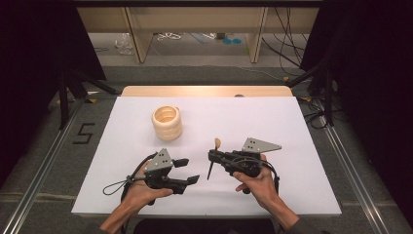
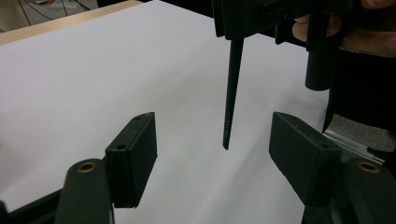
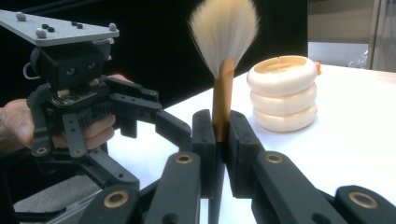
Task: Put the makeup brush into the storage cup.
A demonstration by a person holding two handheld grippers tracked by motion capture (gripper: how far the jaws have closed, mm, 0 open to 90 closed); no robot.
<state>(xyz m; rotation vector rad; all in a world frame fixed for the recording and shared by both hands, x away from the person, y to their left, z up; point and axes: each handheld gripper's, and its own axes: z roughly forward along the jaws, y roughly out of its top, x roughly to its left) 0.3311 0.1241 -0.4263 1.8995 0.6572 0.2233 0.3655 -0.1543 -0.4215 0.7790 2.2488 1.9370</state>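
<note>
Clearly the handover is done: the right gripper point(image 1: 215, 157) clamps the makeup brush point(image 3: 223, 74) upright, bristles up, over the table's point(image 1: 292, 122) near middle, the left gripper point(image 1: 186, 170) stands open and empty beside it, and the ribbed cream holder point(image 1: 167, 122) toward the far left awaits.

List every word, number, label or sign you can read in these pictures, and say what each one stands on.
"5": a black figure marked on the grey floor left of the table, seen in the high view.
Small pale print runs down the black brush handle near its tip in the left gripper view; too small and blurred to read.
Nothing readable on the cream ringed holder or either tool.
</note>
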